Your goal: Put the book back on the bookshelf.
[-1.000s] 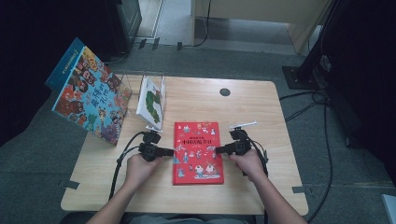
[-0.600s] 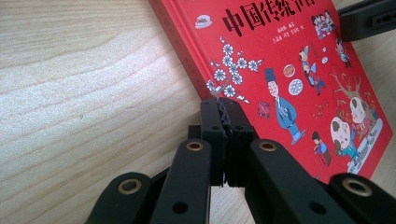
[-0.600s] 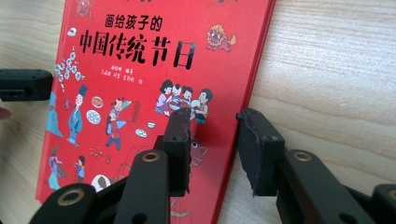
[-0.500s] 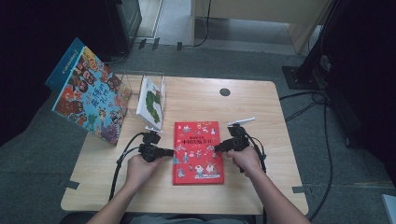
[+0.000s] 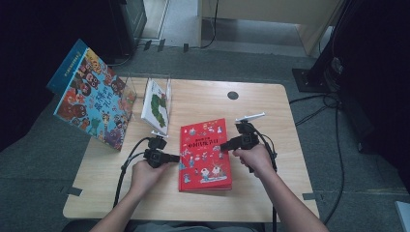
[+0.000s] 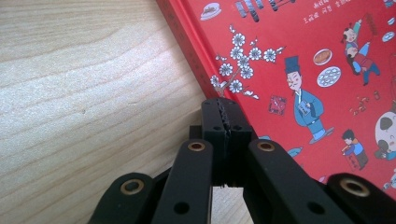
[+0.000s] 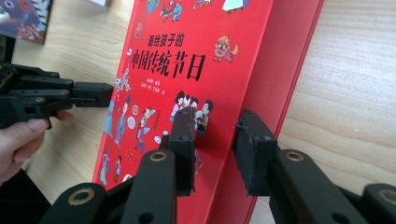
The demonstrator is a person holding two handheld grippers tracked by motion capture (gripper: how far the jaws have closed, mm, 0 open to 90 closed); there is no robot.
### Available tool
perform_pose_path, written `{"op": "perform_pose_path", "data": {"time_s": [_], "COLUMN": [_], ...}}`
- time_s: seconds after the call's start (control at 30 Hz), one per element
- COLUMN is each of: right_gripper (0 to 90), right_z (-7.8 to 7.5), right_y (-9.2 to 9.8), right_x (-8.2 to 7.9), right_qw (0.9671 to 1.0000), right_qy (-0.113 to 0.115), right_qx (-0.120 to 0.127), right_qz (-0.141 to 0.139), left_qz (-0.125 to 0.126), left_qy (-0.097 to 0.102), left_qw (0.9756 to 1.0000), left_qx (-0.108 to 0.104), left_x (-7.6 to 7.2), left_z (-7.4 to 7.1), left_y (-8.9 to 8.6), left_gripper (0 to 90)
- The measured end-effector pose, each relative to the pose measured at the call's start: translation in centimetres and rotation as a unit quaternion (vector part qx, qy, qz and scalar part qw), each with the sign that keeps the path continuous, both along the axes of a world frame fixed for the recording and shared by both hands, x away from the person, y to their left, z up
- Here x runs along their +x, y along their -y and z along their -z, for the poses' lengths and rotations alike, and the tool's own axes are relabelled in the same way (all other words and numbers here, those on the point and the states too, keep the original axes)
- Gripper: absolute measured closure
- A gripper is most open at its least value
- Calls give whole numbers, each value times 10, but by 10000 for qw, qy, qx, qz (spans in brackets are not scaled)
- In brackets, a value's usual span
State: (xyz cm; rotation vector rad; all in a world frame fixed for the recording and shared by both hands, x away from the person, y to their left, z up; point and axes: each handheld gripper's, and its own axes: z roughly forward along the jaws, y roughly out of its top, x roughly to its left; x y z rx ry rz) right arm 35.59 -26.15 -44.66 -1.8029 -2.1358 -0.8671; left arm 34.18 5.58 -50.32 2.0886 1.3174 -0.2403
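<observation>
two grippers at red book (image 5: 205, 150): left (image 5: 178, 157) closed empty, right (image 5: 223, 145) closing around cover edge; picture books (image 5: 156, 106) beside.

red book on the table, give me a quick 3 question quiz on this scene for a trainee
1. True or false: the red hardcover picture book stands upright on the light wooden table.
2. The jaws of the left hand-held gripper are: A wide open, B shut together, C clamped on a pen.
3. What stands in the clear plastic book rack behind the red book?
Key: 1 false, it lies flat on the table. 2 B. 3 a white book with a green picture on its cover.
</observation>
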Motion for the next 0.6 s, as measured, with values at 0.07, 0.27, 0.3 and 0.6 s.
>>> {"op": "perform_pose_path", "data": {"time_s": [0.07,0.27,0.3,0.6], "right_gripper": [695,746,752,798], "right_z": [-1,-20,-25,-51], "right_y": [-1,-3,-6,-41], "right_x": [2,8,9,19], "right_qw": [10000,9995,9995,9982], "right_qy": [-35,-52,-36,31], "right_qx": [38,308,298,31], "right_qz": [36,23,-37,-593], "left_qz": [7,131,120,139], "left_qy": [-13,-25,-19,42], "left_qw": [10000,9999,9999,9998], "left_qx": [-20,-81,-90,-142], "left_x": [0,-5,-5,-7], "left_z": [0,1,2,2], "left_y": [0,8,10,12], "left_gripper": [900,900,900,900]}}
